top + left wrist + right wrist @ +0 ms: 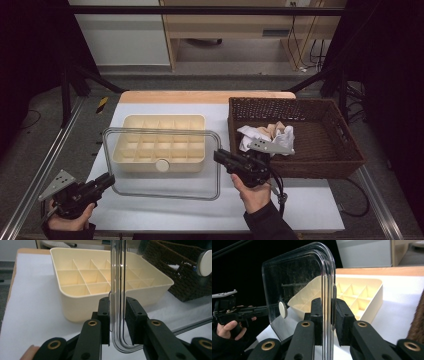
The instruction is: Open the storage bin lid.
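A clear plastic lid (165,189) with a round white knob (162,165) hangs level over a cream tray (150,120) of small compartments. My left gripper (107,180) is shut on the lid's near left corner, and the lid's rim (117,277) stands between its pads. My right gripper (220,156) is shut on the lid's right edge. In the right gripper view the lid (297,277) rises upright from the pads, with the knob (282,309) on its face, the tray (372,307) behind it and the left gripper (265,310) at its far edge.
A dark wicker basket (300,102) sits right of the tray with crumpled white and beige cloth (272,132) inside. The white mat (310,210) ends near the table's front edge. Metal rails run along both sides.
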Available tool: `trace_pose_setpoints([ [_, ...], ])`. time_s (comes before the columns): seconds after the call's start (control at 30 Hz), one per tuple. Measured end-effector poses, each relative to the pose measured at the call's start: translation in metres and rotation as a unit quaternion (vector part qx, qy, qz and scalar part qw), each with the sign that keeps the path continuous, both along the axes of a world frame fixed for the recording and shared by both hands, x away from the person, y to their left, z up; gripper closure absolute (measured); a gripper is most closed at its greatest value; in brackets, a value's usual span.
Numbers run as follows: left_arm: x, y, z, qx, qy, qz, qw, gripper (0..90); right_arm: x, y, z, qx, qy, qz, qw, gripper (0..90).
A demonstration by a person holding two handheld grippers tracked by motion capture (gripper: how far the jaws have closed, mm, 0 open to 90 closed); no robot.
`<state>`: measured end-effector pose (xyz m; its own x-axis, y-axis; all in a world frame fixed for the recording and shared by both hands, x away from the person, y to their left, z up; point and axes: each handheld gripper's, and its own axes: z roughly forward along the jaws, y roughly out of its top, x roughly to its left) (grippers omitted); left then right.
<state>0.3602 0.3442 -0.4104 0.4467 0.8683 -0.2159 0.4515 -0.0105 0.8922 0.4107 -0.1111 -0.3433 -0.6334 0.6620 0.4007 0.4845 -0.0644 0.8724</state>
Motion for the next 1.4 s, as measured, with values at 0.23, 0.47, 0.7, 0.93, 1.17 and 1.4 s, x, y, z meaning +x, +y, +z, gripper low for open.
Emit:
trace_pose_setpoints([
  [0.23,-0.02,0.002,-0.01,0.0,0.019,0.005,0.9998,73.8,-0.013,0.002,-0.012,-0.006,0.016,0.013,0.9998,78.8],
  [0.47,-0.038,0.0,-0.02,0.0,0.044,-0.001,0.999,74.0,-0.025,-0.003,-0.028,-0.002,0.04,0.024,0.9989,79.0],
  [0.7,-0.053,-0.001,-0.035,0.01,0.075,-0.005,0.9971,74.1,-0.032,-0.006,-0.047,-0.007,0.07,0.035,0.9969,78.9],
  [0.93,-0.059,-0.002,-0.049,0.025,0.107,0.0,0.9939,74.1,-0.031,-0.003,-0.069,-0.018,0.101,0.041,0.9939,78.2],
  [1.17,-0.059,-0.005,-0.056,0.041,0.128,0.001,0.9909,74.2,-0.029,0.0,-0.084,-0.035,0.116,0.036,0.9919,76.3],
  [1.4,-0.056,-0.01,-0.06,0.057,0.141,0.003,0.9884,72.3,-0.024,0.001,-0.098,-0.06,0.126,0.025,0.9898,73.2],
])
